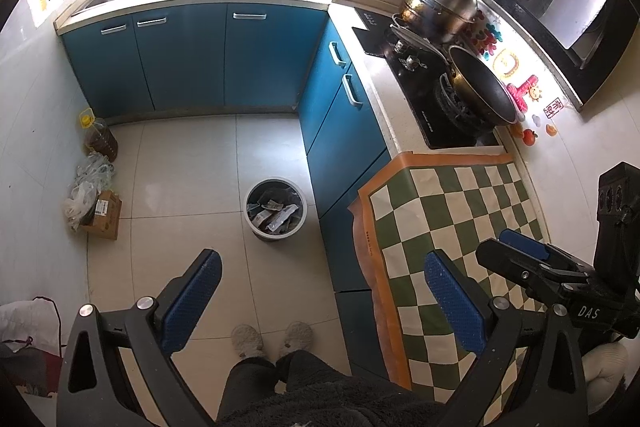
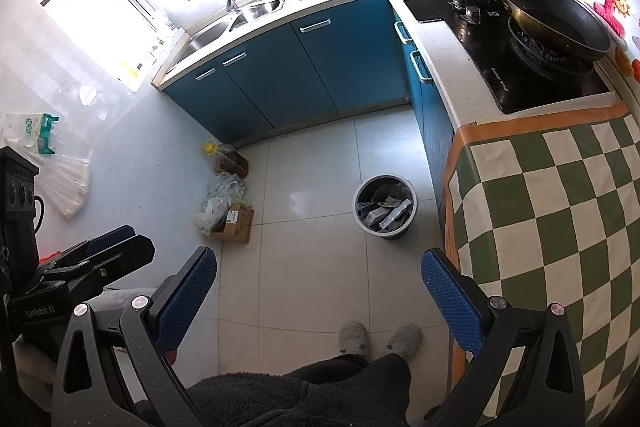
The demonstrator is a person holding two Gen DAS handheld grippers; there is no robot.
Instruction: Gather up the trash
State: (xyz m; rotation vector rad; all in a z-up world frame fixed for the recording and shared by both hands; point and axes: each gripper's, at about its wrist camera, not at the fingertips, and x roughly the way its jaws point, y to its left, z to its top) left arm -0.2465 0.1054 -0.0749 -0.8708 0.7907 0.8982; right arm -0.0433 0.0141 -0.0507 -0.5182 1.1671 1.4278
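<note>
Seen from above a tiled kitchen floor: a round trash bin [image 2: 385, 206] holding wrappers and packets, standing just beside the blue cabinets [image 2: 320, 59] and the checkered cloth [image 2: 560, 211] draped over the counter to the bin's right. Nearer the camera than the bin, the right gripper [image 2: 319, 281] held wide apart with nothing between its blue pads, over two grey slippers [image 2: 380, 339]; far left of the bin, the left gripper [image 2: 116, 243] with its fingers close together. Left of the bin, against the wall: an oil jug [image 2: 232, 161], crumpled plastic bags [image 2: 220, 199], a cardboard box [image 2: 238, 223]; beyond the bin, a black pan [image 2: 556, 23] on the stove.
</note>
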